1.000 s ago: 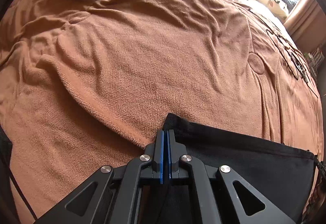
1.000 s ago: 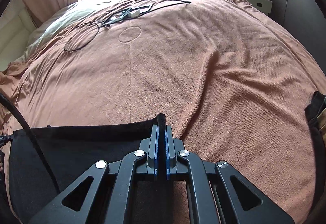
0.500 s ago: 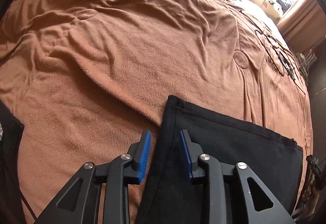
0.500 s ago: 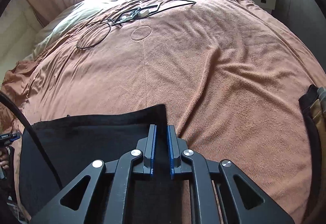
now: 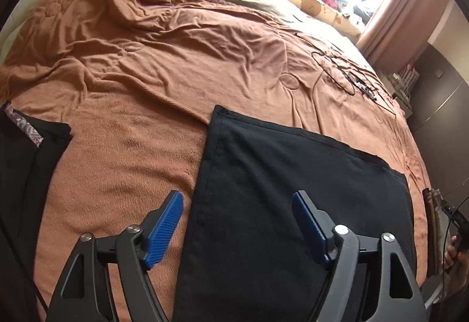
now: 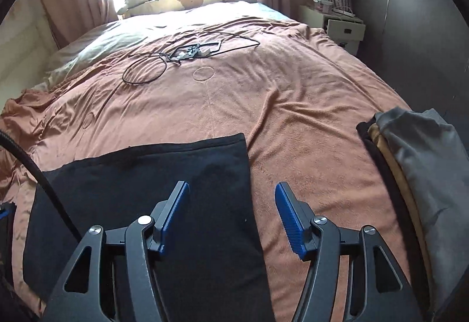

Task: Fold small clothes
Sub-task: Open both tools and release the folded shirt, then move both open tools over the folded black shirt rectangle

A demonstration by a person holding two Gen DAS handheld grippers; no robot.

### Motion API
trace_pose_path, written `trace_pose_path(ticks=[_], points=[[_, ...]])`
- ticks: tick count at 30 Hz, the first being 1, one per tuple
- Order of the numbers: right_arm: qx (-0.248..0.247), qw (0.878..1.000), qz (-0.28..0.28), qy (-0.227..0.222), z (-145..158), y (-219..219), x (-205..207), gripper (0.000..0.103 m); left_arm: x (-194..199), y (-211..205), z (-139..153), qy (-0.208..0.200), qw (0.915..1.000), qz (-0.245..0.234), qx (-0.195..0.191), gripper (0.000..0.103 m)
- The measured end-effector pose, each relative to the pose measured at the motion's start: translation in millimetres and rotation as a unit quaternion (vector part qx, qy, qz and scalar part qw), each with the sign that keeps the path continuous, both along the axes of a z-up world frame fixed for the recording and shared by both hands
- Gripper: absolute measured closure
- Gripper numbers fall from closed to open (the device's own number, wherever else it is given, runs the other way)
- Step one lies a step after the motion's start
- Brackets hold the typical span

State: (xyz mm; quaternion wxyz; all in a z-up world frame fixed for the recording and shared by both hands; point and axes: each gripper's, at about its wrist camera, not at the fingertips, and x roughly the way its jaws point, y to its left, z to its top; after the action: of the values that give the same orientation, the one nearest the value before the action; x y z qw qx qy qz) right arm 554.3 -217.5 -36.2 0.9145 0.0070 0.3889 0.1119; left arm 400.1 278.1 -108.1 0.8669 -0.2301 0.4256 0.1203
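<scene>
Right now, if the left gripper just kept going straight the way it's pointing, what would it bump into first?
Most likely the black garment, near its left edge. The open left gripper points down over it, with the brown blanket beyond. Depth is hard to judge.

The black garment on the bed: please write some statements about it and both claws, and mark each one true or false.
1. The left claw is open. True.
2. The right claw is shut on the black garment. False: it is open and holds nothing.
3. The black garment lies flat on the brown blanket. True.
4. The black cable lies on top of the black garment. False: it lies farther up the bed, apart from it.
5. A pile of clothes lies to the right of the garment. True.
</scene>
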Motion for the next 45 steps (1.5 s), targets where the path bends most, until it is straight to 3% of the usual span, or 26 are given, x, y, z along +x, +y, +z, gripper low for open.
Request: trace_pose_path(ticks=[4, 7, 11, 14, 20, 26, 28, 29, 32, 37, 40, 42, 45], points=[[0.044, 0.998, 0.047, -0.023, 11.0, -2.9, -45.2, 0.044, -31.7, -14.4, 8.1, -0.016, 0.9997, -0.004, 0.02, 0.019], [0.031, 0.998, 0.045, -0.045, 12.5, -6.7, -74.1, 0.044, -51.7, -23.6, 6.9, -0.015, 0.9992, -0.011, 0.034, 0.019], [0.05, 0.995, 0.086, -0.019, 0.5, -7.4, -101.9, 0.044, -80.5, -31.8, 3.0, -0.016, 0.9982, -0.002, 0.058, 0.019], [0.028, 0.995, 0.089, -0.017, -7.4, -8.2, -118.9, 0.044, -97.0, -35.6, -4.7, -0.013, 0.9991, -0.004, 0.041, 0.019], [0.034, 0.996, 0.078, -0.016, -10.6, -4.0, -150.1, 0.044, -124.5, -38.2, -22.0, -0.014, 0.9999, -0.007, -0.005, 0.018], [0.029, 0.997, 0.07, 0.025, -37.2, 13.7, -157.5, 0.044, -144.7, -30.7, -41.9, -0.005, 0.9996, 0.01, -0.028, 0.001], [0.009, 0.997, 0.074, 0.028, -44.2, 22.5, -160.6, 0.035, -149.4, -28.4, -49.5, 0.001, 0.9994, 0.015, -0.031, 0.0], [0.0, 0.997, 0.069, 0.029, -46.8, 28.1, -162.4, 0.018, -150.9, -27.1, -52.7, 0.004, 0.9992, 0.016, -0.037, 0.0], [-0.005, 0.997, 0.074, 0.037, -54.2, 42.2, -167.1, 0.016, -154.8, -23.6, -62.1, 0.009, 0.9984, 0.021, -0.053, 0.0], [0.023, 0.993, 0.106, 0.049, -61.1, 66.9, -176.0, 0.016, -158.3, -19.6, -74.2, 0.004, 0.996, 0.023, -0.086, 0.005], [0.017, 0.991, 0.121, 0.055, -66.8, 82.6, -176.4, 0.016, -158.5, -18.8, -81.4, 0.008, 0.9944, 0.018, -0.104, 0.022], [0.02, 0.989, 0.13, 0.061, -70.1, 90.1, -173.6, 0.029, -158.2, -18.9, -85.0, 0.01, 0.9931, 0.013, -0.116, 0.034], [0.018, 0.986, 0.148, 0.079, -77.4, 105.4, -168.6, 0.049, -160.1, -18.3, -89.9, 0.012, 0.9915, 0.013, -0.129, 0.037]])
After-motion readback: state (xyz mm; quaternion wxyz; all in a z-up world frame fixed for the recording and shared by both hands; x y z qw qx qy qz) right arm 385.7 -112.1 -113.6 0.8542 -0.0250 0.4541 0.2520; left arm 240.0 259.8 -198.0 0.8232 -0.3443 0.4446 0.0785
